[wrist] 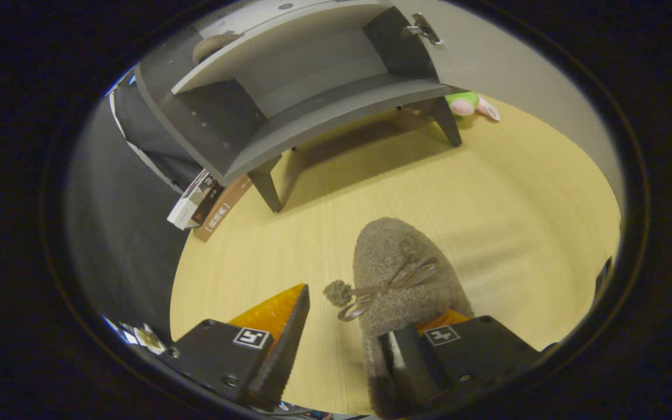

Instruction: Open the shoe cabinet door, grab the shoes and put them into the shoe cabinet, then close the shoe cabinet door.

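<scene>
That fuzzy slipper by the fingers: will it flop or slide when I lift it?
The slipper looks soft and plush, so it probably sags and weighs little. Its fuzzy surface should grip, not slip. The gripper is open, one finger over the slipper's heel; the bow might snag.

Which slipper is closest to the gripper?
The fuzzy slipper with the bow on the floor, right at the open gripper, one finger over its heel. The other slipper sits on the cabinet's upper shelf, far beyond.

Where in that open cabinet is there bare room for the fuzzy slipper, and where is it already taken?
The cabinet's lower shelf looks bare between its side walls. Another slipper lies on the upper level, at its near side. The floor between the cabinet's legs and the slipper by the gripper's spread fingers is bare too.
</scene>
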{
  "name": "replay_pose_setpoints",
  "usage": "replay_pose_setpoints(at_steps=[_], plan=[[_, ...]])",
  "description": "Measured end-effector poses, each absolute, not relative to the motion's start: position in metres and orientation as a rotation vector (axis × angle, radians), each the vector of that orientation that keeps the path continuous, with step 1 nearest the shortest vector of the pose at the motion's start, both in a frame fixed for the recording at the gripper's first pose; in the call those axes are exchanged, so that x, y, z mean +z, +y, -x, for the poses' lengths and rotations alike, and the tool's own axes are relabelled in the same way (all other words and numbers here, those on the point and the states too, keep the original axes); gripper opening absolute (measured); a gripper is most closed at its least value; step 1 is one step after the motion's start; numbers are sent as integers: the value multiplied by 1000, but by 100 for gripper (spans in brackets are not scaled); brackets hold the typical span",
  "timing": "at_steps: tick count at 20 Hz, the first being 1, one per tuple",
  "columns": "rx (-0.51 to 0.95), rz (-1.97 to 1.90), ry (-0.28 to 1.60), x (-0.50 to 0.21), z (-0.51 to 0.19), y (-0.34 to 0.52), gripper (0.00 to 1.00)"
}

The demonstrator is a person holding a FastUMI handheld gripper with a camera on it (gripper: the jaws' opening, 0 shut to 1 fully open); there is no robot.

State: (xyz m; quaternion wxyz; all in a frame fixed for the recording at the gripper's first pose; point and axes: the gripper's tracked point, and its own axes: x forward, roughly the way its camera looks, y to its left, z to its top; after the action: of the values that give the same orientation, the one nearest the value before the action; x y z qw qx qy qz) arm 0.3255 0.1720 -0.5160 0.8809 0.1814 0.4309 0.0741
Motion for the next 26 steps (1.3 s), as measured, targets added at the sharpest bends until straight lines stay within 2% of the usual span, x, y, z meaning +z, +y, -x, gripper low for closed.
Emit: replay_pose_setpoints(at_steps=[4,5,10,20,26], plan=[[166,-346,972,-527,-324,165,19],[177,-337,992,-526,-319,164,14],[257,-277,951,-488,-309,164,11],[307,-86,562,-299,-339,148,11],[263,-7,383,-207,-388,150,11]])
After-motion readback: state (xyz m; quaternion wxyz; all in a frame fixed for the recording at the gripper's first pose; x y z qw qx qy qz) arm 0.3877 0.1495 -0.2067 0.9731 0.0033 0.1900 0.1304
